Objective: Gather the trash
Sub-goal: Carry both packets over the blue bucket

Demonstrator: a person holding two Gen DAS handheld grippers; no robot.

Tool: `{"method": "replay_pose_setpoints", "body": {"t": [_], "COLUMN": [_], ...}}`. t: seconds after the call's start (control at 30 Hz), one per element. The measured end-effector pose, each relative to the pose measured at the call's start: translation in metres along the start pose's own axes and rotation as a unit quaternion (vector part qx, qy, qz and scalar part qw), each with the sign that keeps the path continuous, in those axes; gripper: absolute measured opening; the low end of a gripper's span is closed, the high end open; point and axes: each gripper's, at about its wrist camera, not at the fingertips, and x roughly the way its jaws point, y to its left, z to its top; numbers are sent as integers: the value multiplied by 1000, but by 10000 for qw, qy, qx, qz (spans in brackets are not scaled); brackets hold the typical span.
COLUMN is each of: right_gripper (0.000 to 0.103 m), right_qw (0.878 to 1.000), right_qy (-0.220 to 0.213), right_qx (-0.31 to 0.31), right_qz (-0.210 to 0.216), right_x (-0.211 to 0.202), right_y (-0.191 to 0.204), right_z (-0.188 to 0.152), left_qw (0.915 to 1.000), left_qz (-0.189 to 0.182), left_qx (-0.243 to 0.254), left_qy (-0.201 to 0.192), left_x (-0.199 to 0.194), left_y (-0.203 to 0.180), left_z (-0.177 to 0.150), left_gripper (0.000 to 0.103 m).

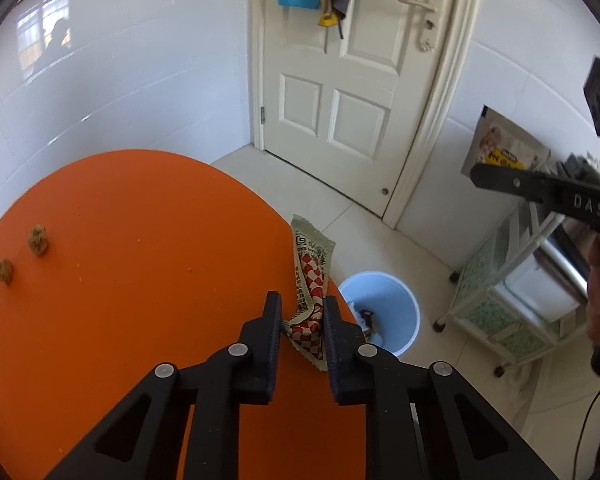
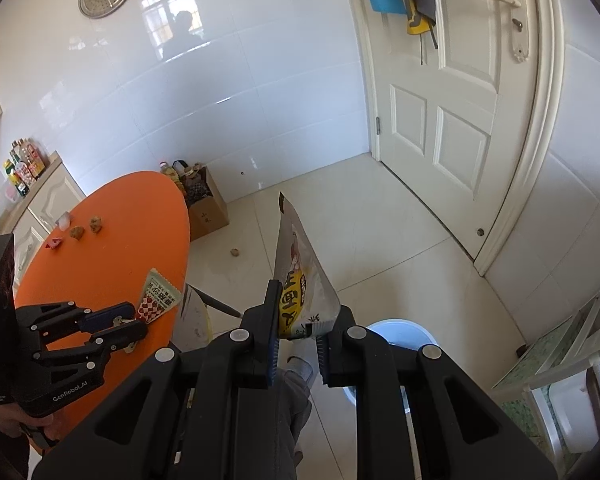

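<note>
Left hand-held gripper pinches checkered wrapper, long axis pointing away.

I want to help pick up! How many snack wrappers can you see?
2. The checked wrapper lies at the orange table's edge, pinched by the left gripper. The white bag is held up by the right gripper. More may hide in the bin.

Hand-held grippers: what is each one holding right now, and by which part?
Left hand-held gripper pinches the checked wrapper near its lower end, at the table edge. Right hand-held gripper holds the white snack bag by its bottom edge.
</note>
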Motion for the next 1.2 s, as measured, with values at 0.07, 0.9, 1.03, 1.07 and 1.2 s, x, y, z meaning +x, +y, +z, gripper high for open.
{"method": "replay_pose_setpoints", "body": {"t": [0.07,0.9,1.03,1.07,1.2], "right_gripper": [14,14,15,15,15], "right_qw": [10000,9960,9929,9918,9882], "right_qy": [-3,260,616,729,1077], "right_qx": [-8,609,794,823,909], "right_qz": [8,-595,-642,-645,-594], "right_x": [-1,6,32,41,75], "right_y": [0,-96,-125,-131,-149], "right_z": [-1,-18,-31,-34,-43], "left_qw": [9999,9947,9919,9909,9859], "left_qz": [-84,-1005,-1240,-1280,-1311], "left_qx": [-105,50,138,153,109], "left_qy": [-4,-193,251,395,1035], "left_x": [-2,30,68,79,130], "left_y": [3,-70,-88,-92,-101], "left_z": [-2,65,75,76,79], "left_gripper": [8,8,9,9,9]}}
